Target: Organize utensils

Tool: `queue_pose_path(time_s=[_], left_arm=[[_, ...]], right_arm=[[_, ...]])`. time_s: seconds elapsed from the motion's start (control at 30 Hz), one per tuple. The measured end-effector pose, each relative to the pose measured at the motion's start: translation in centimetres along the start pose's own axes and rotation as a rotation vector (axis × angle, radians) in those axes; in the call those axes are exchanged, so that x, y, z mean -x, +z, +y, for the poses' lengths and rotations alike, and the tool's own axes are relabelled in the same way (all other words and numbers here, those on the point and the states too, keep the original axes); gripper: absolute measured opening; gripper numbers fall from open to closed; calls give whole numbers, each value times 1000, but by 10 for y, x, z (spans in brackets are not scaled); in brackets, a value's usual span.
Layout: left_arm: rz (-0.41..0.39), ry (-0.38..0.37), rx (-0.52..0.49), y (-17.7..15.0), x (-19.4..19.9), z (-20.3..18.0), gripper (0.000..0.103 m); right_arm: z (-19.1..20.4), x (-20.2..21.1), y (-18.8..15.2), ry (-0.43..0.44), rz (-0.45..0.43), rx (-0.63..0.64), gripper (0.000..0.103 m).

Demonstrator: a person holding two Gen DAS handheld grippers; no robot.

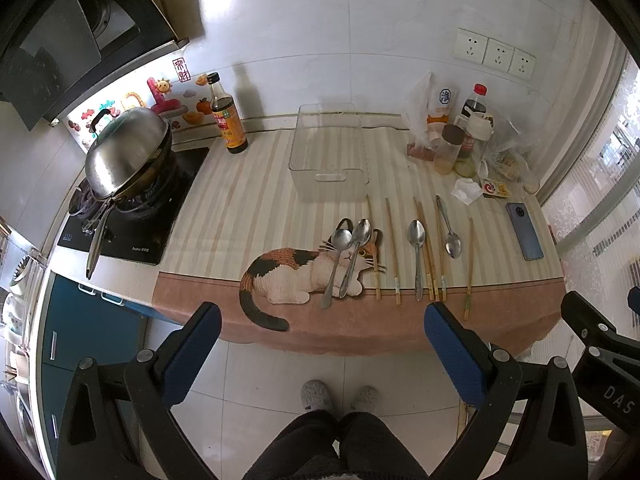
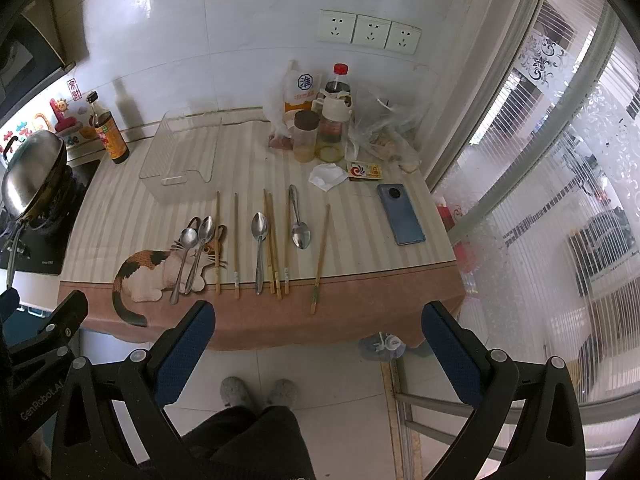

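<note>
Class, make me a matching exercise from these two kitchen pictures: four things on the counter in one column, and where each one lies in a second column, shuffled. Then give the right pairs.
Things
1. clear bin
2. phone
3. sauce bottle
4. pair of spoons

Places
A. lying across the cat picture
B. far right of the cloth, face down
C. beside the wok, at the wall
D. mid-counter, behind the row of chopsticks

Pairs: 1-D, 2-B, 3-C, 4-A
</note>
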State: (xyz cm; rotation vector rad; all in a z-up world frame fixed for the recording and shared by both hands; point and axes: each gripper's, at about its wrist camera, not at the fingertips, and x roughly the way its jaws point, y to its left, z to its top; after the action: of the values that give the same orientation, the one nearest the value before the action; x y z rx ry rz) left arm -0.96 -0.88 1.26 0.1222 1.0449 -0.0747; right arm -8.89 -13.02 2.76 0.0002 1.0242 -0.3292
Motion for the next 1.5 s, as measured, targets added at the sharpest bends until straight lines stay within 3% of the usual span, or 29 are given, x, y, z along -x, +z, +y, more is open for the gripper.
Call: queue_pose_path(time_s=[0.43,0.67,0.77,0.87,0.97,1.03,1.1,1.2,1.33,1.43,1.5], left_arm=[[-11,1,1,-4,6,-11,103],[-140,146,19,19,-11,-7,103],[-136,170,24,33,-35,4,103],[-115,209,-6,44,-69,15,103],[-15,205,-40,51,-122,25,103],[71,176,-54,52,-159,31,103],[150,141,-66,52,-195,33,103],[266,70,-86,49,-246,29,100],[398,-43,-125,42,-303,12,74],[451,-99,-144,42,-330,1,60],[466,-119,-159,43,-344,-6,58]], right_arm=[[-11,4,5,3,-5,2,103],[-13,-1,12,37,-67,-8,103],[-6,-19,17,38,-95,30,103],[-1,-53,21,76,-49,9,103],[7,-90,27,104,-1,-21,102],[12,-122,31,117,38,-55,94],[16,-153,32,146,88,-97,75],[23,-200,33,185,179,-166,61],[34,-245,29,183,278,-215,57],[41,-270,28,149,328,-222,57],[42,-281,28,133,352,-232,57]])
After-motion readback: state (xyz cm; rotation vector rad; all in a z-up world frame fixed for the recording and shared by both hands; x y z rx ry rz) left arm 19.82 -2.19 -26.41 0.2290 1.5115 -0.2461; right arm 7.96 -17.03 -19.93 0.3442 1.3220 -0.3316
